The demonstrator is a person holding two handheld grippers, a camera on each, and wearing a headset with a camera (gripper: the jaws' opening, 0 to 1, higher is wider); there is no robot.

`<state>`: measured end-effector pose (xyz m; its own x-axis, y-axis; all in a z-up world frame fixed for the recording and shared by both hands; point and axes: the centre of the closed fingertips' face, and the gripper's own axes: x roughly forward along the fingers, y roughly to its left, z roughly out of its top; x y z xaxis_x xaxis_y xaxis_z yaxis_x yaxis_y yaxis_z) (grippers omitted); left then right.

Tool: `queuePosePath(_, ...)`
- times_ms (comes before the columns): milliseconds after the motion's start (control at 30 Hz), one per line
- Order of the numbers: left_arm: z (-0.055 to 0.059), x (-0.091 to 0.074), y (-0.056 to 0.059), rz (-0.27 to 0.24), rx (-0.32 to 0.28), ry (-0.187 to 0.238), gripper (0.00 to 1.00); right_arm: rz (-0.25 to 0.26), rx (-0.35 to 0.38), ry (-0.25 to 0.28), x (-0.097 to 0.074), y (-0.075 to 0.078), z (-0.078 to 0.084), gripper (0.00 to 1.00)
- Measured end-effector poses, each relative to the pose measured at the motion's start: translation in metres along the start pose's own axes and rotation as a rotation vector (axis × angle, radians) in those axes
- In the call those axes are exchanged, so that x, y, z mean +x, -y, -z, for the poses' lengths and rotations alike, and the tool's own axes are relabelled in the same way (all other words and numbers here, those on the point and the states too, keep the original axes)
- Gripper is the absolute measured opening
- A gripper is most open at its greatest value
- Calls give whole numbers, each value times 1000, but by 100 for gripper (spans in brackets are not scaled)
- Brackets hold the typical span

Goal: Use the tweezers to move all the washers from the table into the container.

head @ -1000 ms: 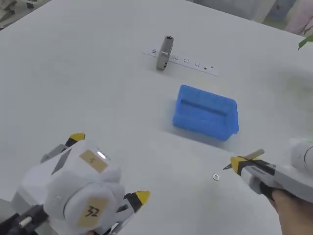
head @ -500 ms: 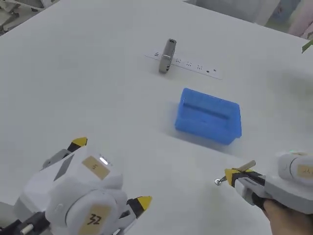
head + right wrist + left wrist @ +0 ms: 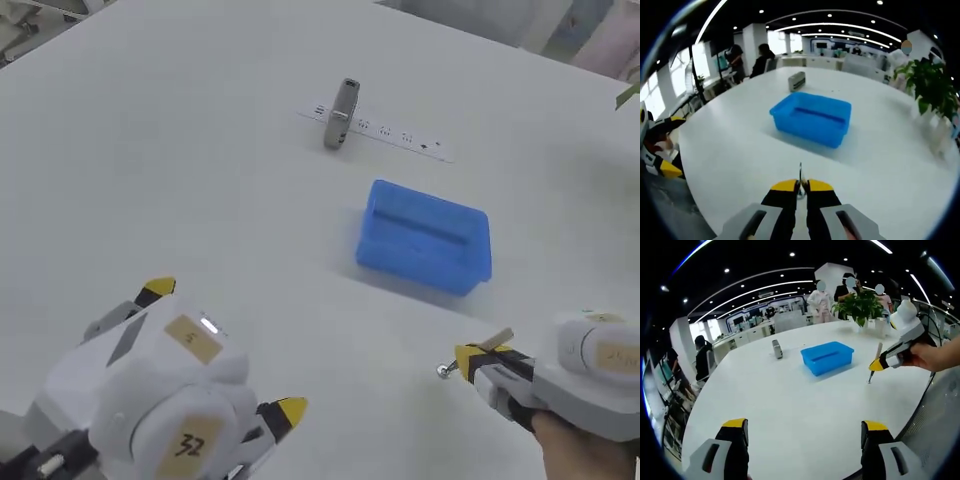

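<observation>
The step in hand looks like the pick-up of a washer. The right gripper (image 3: 468,357) has its fingers pressed together on the tweezers (image 3: 495,340), whose tips reach out ahead of the fingers and come down at the washer (image 3: 443,371), a small ring lying on the white surface (image 3: 200,180). Whether the tips already pinch the washer or merely touch beside it is too small to tell. The blue container (image 3: 425,238) sits farther ahead of these fingers, apart from the washer and open side up; its contents cannot be made out. The left gripper (image 3: 224,347) hovers well off to the side, its fingers spread wide with nothing between them. By judgement, the next move calls for a sure pinch on the ring's edge and a small lift. A carry forward over the container's near wall would follow, before the tips let go. A thin flat ring on a smooth surface may slip or flick away if the tips close off-centre. The head view gives the washer itself and its place at the tweezers' tips. The right gripper view adds the line of travel: the tweezers (image 3: 800,172) rise as a thin sliver from between the closed fingers, aimed straight at the container (image 3: 812,117). The left gripper view gives the side aspect, with the tweezers (image 3: 870,375) steeply tilted, tip down on the surface, and the container (image 3: 827,357) beyond and to one side of them.
</observation>
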<state>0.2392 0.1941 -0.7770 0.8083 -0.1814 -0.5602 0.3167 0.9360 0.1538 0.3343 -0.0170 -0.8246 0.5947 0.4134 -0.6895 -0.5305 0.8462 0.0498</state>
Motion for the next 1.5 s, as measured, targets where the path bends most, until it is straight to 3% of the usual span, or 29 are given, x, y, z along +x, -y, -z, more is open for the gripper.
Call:
queuePosePath(167,-1,-1,0,1,-2,7,96,-14,14,-14,0,5,0,2)
queuePosePath(333,-2,-1,0,0,-2,11,96,-22,21,13,-9,2,-12,2)
queuePosePath(667,-2,-1,0,0,-2,11,96,-39,-49,67,-18,0,-45,2)
queuePosePath(900,-2,0,2,8,0,8,96,-26,-99,131,-20,3,-82,2)
queuePosePath(1233,0,1,6,29,7,-4,96,2,-129,176,0,18,-119,2)
queuePosePath(1500,4,3,12,45,50,-26,95,22,-107,135,36,38,-113,2)
